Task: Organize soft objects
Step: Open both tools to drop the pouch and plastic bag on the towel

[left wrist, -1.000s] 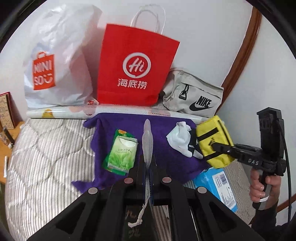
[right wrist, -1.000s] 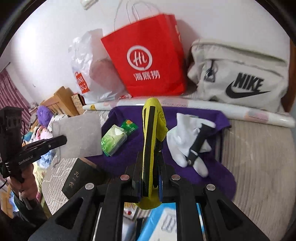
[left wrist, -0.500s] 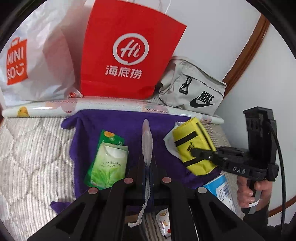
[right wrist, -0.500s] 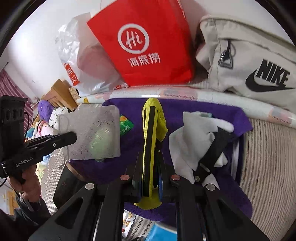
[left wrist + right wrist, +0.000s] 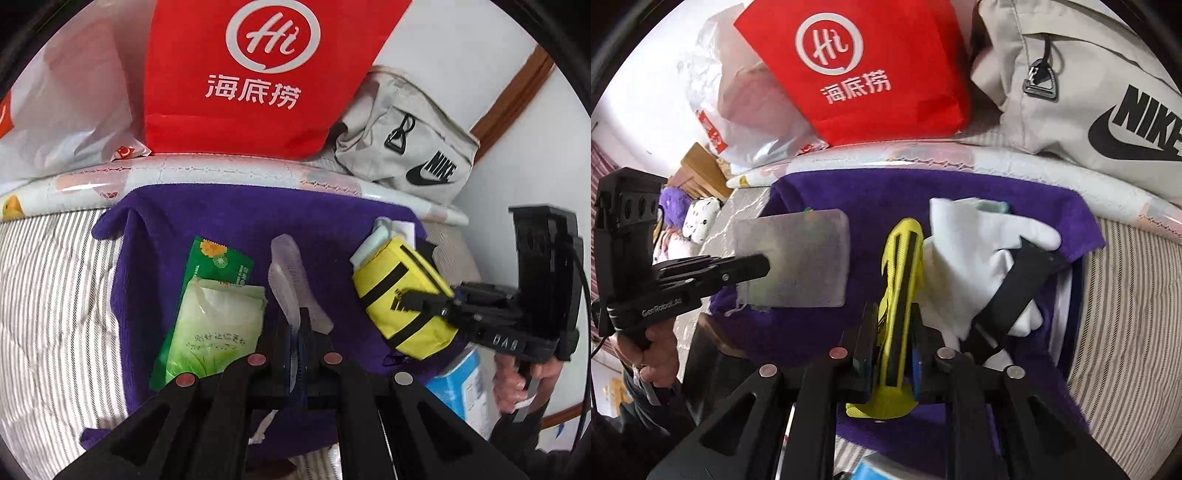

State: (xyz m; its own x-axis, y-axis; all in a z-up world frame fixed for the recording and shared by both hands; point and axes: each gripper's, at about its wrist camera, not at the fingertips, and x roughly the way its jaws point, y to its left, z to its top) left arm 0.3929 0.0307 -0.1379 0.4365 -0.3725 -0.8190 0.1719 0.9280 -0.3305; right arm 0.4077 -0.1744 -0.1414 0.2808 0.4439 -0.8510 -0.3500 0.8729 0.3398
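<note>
A purple towel (image 5: 236,221) lies spread on the striped bed. My left gripper (image 5: 299,325) is shut on a thin grey mesh pouch (image 5: 286,273), held low over the towel's middle; the pouch also shows in the right wrist view (image 5: 801,262). My right gripper (image 5: 894,332) is shut on a yellow pouch with black straps (image 5: 903,266), held over the towel's right part; it also shows in the left wrist view (image 5: 399,295). A green tissue pack (image 5: 214,321) lies on the towel at left. A white glove with a black band (image 5: 990,251) lies at right.
A red paper bag (image 5: 258,74), a white plastic bag (image 5: 66,107) and a grey Nike bag (image 5: 410,147) stand against the back wall behind a rolled patterned sheet (image 5: 221,173). A blue-white box (image 5: 461,384) lies off the towel's near right corner.
Both grippers have moved forward and lower toward the towel, each still holding its pouch. The yellow pouch now hangs over the white glove's near edge.
</note>
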